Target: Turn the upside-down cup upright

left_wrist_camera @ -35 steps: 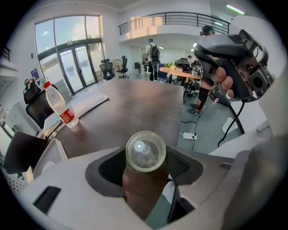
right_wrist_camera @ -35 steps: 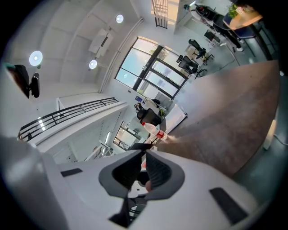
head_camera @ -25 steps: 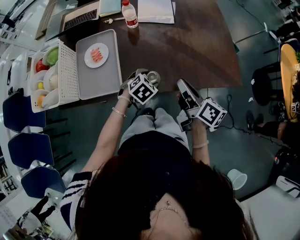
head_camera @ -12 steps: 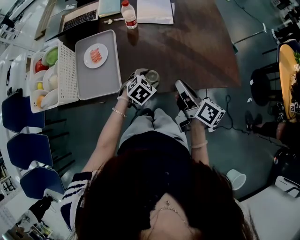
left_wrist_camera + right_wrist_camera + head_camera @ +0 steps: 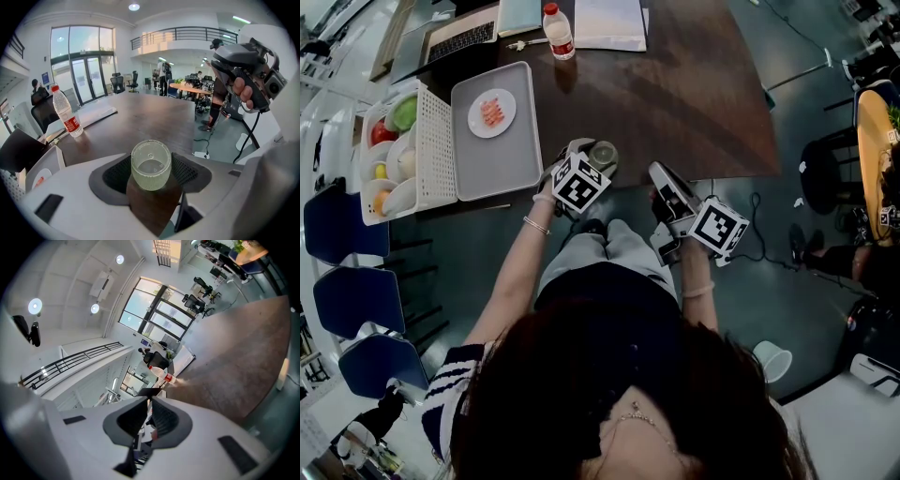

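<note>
A small frosted translucent cup (image 5: 151, 165) stands at the near edge of the dark wooden table (image 5: 675, 94). In the head view the cup (image 5: 603, 154) shows as a pale ring just beyond the left gripper's marker cube. My left gripper (image 5: 151, 174) is shut on it, one dark pad (image 5: 116, 176) against each side. Which end of the cup is up I cannot tell. My right gripper (image 5: 657, 172) hangs off the table's near edge to the right, level and shut, with nothing in it. In its own view the right gripper (image 5: 150, 403) has its jaws together.
A grey tray (image 5: 497, 150) holds a small plate of food (image 5: 492, 110) at the left. Beside the tray is a white basket (image 5: 431, 150) of bowls and fruit. A water bottle (image 5: 559, 28), a laptop (image 5: 459, 36) and papers (image 5: 612, 21) lie at the far edge. A paper cup (image 5: 773, 357) is on the floor.
The left gripper has tilted a little while keeping the cup in the same spot. The right gripper has stayed where it was.
</note>
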Demonstrator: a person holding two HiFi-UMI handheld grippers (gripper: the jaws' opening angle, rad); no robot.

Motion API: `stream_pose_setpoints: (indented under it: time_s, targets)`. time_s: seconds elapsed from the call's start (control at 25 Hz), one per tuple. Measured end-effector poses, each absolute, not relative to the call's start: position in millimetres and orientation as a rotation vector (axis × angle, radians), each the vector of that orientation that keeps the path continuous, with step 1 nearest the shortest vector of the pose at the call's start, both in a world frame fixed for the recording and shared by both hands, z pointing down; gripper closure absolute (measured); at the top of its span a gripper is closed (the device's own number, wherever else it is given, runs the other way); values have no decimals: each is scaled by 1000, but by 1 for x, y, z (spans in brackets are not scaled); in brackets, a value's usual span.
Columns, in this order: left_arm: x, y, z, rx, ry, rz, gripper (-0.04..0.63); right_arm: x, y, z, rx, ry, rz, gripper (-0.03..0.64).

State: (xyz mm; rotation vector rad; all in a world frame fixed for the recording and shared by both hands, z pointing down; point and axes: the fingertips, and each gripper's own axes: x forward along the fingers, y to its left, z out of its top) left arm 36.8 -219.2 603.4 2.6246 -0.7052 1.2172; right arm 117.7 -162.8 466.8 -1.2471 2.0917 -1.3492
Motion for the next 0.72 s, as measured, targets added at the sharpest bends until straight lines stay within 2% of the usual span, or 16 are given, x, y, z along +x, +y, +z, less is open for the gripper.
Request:
stream_pose_setpoints:
  time_s: [0.56,0.72]
  targets:
    - [31,-210,576,2683,-791,1132,318,107,-163,465,-1220,2145,-1339,578]
    - [26,-206,557,2683,-853,1015,318,105,-167,465,-1297,2214,-1269,581]
